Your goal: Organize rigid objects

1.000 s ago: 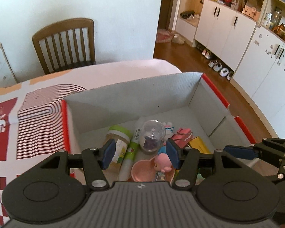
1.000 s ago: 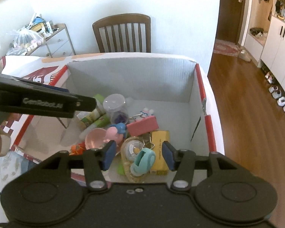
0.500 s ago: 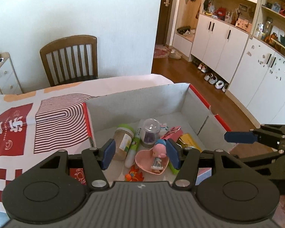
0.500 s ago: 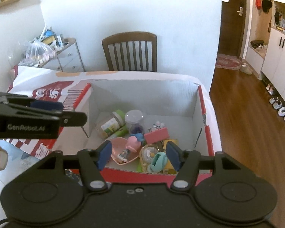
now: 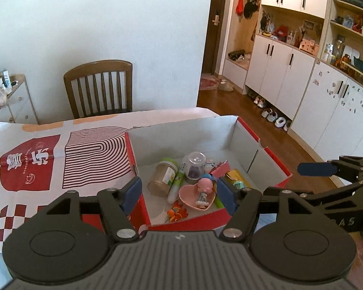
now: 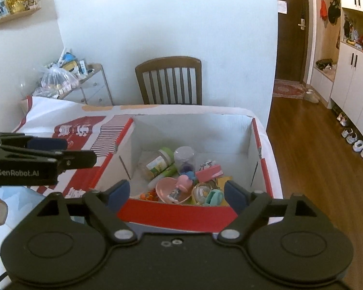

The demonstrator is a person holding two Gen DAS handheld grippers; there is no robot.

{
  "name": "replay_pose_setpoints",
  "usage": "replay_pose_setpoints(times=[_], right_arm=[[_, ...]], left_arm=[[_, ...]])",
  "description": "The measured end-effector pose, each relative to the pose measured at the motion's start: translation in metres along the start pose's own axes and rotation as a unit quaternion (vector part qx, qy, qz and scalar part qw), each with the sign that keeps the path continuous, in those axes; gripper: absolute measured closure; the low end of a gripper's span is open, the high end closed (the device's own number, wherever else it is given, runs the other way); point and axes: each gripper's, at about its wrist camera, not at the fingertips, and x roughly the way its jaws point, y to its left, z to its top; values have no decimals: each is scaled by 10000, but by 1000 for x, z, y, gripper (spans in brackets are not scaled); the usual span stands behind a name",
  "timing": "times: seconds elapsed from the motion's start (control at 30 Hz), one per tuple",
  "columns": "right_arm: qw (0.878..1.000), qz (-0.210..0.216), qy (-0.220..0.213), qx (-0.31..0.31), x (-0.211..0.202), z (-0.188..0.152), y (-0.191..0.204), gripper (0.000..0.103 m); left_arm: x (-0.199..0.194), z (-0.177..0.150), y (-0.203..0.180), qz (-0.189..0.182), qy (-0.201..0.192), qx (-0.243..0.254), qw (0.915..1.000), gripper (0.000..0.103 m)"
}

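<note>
A red cardboard box [image 5: 246, 130] [image 6: 263, 169] with a white inside stands on the table. In it lie a jar with a green lid [image 5: 163, 177] [image 6: 157, 163], a clear capsule [image 5: 193, 164] [image 6: 185, 157], a pink heart dish [image 5: 197, 193] [image 6: 168, 188] with a pink figure, a pink case [image 6: 209, 171], a yellow box [image 5: 236, 175] and a teal tape roll [image 6: 214, 197]. My left gripper [image 5: 179, 193] is open and empty, above the box's near edge. My right gripper [image 6: 176, 193] is open and empty, back from the box's front wall.
A red and white patterned cloth [image 5: 48, 159] covers the table left of the box. A wooden chair [image 5: 99, 87] [image 6: 169, 79] stands behind the table. White cabinets [image 5: 290, 77] and wood floor lie to the right. A small drawer unit [image 6: 89, 89] stands at the back left.
Both grippers have pulled back and up from inside the box, so the whole box now shows. Both stayed open and empty. The objects in the box have not moved.
</note>
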Motion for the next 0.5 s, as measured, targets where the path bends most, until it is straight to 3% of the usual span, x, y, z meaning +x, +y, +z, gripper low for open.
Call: replay_pose_setpoints(times=[0.1, 0.27, 0.5], right_arm=[[9998, -30, -192, -69, -13, -1, 3, 10], [9993, -112, -355, -100, -28, -8, 7, 1], [9986, -207, -493, 24, -41, -14, 8, 0]], left_arm=[[-10, -4, 0, -44, -75, -49, 10000, 21], [-19, -11, 0, -74, -64, -108, 9999, 21], [-33, -17, -6, -182, -165, -179, 9995, 16]])
